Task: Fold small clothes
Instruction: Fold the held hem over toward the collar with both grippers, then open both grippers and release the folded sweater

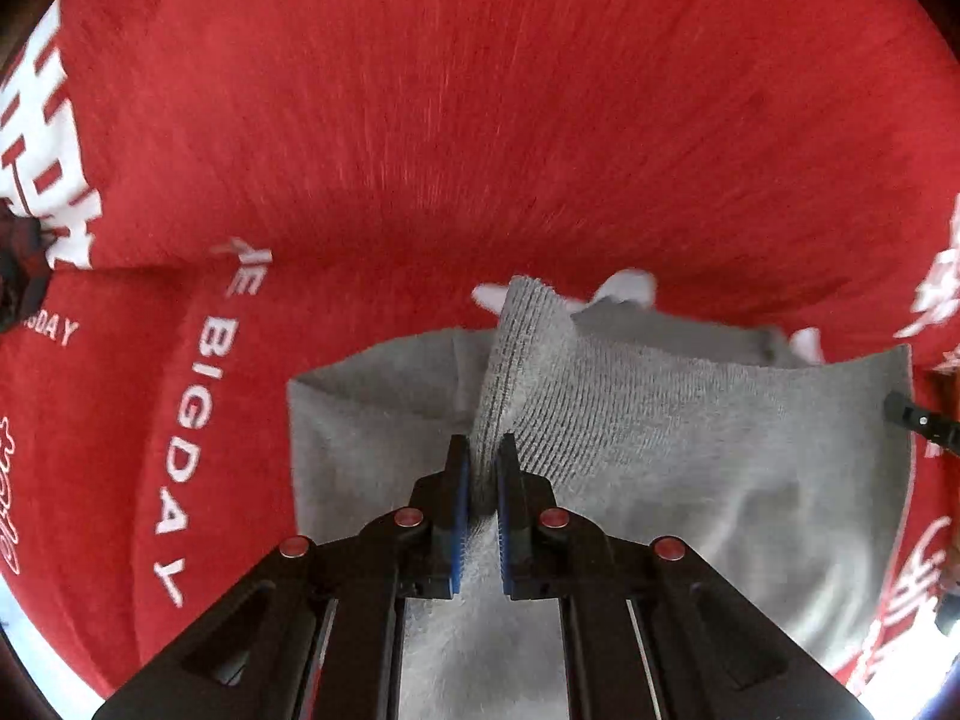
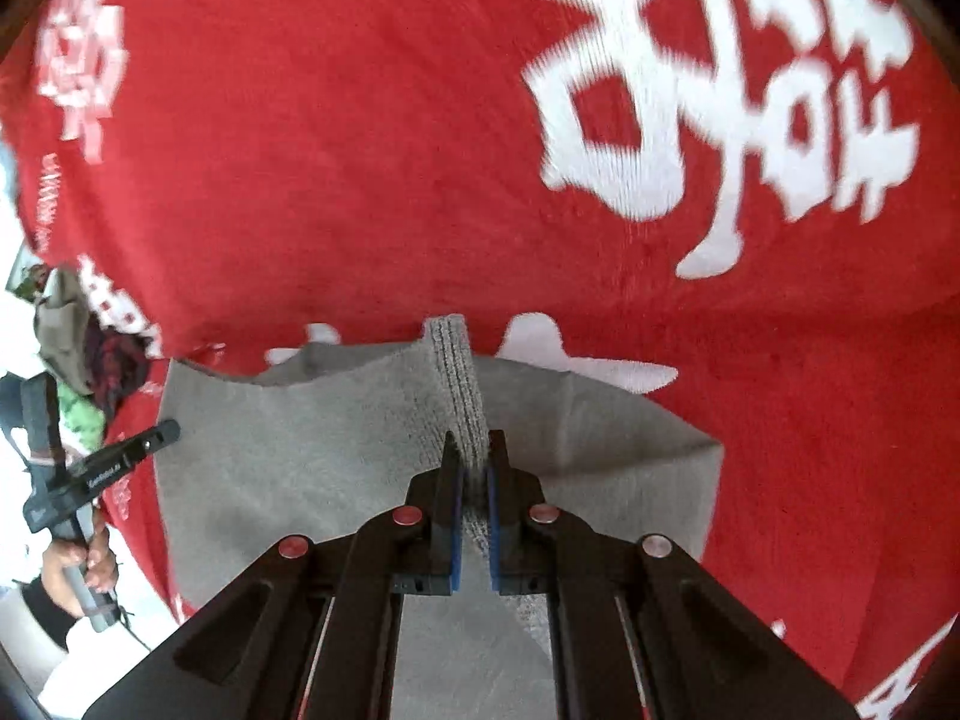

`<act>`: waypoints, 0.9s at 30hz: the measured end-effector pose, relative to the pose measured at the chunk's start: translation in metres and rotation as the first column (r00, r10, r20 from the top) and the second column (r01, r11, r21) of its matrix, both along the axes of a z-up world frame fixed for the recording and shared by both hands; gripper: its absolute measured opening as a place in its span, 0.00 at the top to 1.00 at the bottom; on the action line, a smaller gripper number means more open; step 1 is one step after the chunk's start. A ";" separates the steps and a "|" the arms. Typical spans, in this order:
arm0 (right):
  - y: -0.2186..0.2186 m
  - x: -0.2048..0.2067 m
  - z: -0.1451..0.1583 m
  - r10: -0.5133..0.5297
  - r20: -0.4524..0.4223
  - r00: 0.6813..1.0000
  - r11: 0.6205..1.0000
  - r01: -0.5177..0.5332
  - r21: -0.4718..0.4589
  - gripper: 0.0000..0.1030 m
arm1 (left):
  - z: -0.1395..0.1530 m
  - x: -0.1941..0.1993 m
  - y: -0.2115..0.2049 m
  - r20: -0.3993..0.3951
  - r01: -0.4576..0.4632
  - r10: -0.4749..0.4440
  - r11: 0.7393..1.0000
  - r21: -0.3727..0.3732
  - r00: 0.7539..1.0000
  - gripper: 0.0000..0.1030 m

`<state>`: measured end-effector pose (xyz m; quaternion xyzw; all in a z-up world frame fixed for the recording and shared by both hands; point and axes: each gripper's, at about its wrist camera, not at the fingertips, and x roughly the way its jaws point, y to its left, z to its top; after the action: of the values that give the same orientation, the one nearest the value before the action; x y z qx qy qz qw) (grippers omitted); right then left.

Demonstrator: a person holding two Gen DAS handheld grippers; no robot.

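A small grey garment hangs over a red cloth with white lettering. My left gripper is shut on its ribbed grey hem and holds that edge up. My right gripper is shut on another part of the same ribbed hem, with the garment spread below it. The right gripper's tip shows at the right edge of the left wrist view. The left gripper shows at the left of the right wrist view, held by a hand.
The red cloth with large white characters covers the whole surface. A small pile of dark, green and olive clothes lies at the left edge. A dark plaid item sits at the far left.
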<state>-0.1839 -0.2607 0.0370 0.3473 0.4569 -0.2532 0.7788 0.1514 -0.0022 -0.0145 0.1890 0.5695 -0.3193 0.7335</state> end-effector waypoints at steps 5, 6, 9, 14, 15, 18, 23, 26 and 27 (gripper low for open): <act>-0.020 0.005 -0.050 -0.062 -0.058 0.996 0.994 0.066 0.083 0.93 | -0.030 0.006 -0.005 0.008 -0.035 0.035 0.997 0.071 0.999 0.84; -0.023 0.005 -0.054 -0.072 -0.064 0.995 0.993 0.077 0.092 0.93 | -0.029 0.008 -0.004 0.021 -0.044 0.042 0.996 0.082 0.999 0.69; -0.028 -0.004 -0.050 -0.151 -0.108 0.983 0.986 0.157 0.047 0.80 | -0.017 0.014 0.003 0.150 -0.086 0.064 0.986 0.144 0.987 0.42; -0.018 -0.031 -0.023 -0.206 -0.111 0.972 0.977 0.212 0.037 0.77 | 0.018 0.012 0.027 0.111 -0.067 0.055 0.992 0.110 0.992 0.42; -0.010 -0.033 -0.016 -0.180 -0.094 0.979 0.981 0.186 0.050 0.77 | 0.024 0.005 0.031 0.090 -0.045 0.037 0.995 0.092 0.995 0.41; 0.028 -0.037 -0.001 -0.068 -0.054 0.996 0.994 0.072 0.078 0.77 | 0.027 -0.023 0.041 0.034 0.003 -0.006 0.997 0.080 0.999 0.41; 0.088 -0.043 -0.024 0.034 -0.099 0.994 0.989 -0.019 0.149 0.77 | -0.014 -0.054 0.061 -0.038 -0.028 0.035 0.985 0.169 0.999 0.41; 0.094 -0.060 -0.041 -0.024 -0.108 0.994 0.979 0.045 0.199 0.83 | -0.022 -0.055 0.088 -0.033 -0.104 0.112 0.977 0.187 0.993 0.29; 0.092 -0.067 -0.039 -0.044 -0.100 0.994 0.978 0.064 0.199 0.84 | -0.022 -0.054 0.094 -0.030 -0.121 0.129 0.973 0.198 0.991 0.23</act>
<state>-0.2507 -0.1684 -0.0022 0.4242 0.5072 -0.2430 0.7097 0.0979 0.0920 -0.0360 0.2171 0.6246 -0.2189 0.7175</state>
